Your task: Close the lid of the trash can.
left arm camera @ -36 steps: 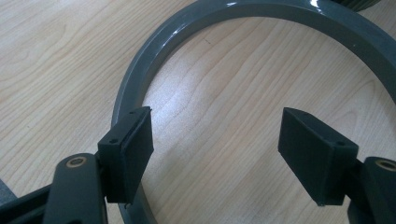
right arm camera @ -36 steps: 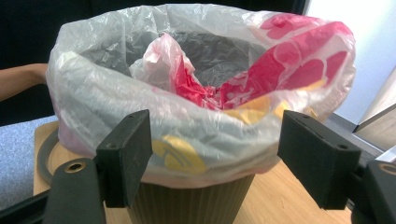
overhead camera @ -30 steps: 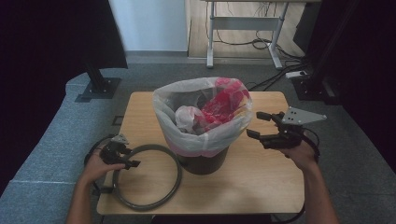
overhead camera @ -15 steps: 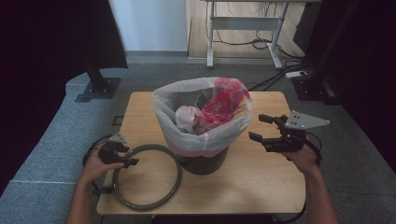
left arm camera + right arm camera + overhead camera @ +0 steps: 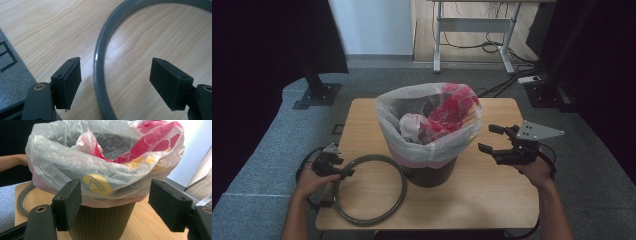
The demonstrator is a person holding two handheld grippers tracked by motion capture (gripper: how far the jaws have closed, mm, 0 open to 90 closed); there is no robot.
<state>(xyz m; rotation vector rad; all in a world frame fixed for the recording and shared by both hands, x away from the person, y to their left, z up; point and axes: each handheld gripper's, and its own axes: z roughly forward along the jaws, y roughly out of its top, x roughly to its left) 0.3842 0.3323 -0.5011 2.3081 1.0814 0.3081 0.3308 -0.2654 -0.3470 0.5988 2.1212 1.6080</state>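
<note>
**Lining up on the retaining ring**

The left hand-held gripper is hanging just above the light wooden worktop with its jaws standing wide and nothing pressed between them. The grey-green plastic ring is lying flat on the worktop, just beside the dark ribbed waste bin; in the left gripper view its band is running up between the two black pads, much nearer the left one and touching neither.

The step in hand looks like taking hold of this ring. To do it well, the person is best shifting the hand-held gripper sideways until the band is sitting midway between the pads, then lowering so the pads are straddling the band's full height before closing. A grip across the band, not along it, is likely to be keeping the ring from swivelling.

The right hand-held gripper is hovering near the bin, jaws wide and empty, facing the translucent plastic liner bag folded over the rim. It seems well placed for steadying the bin.
</note>
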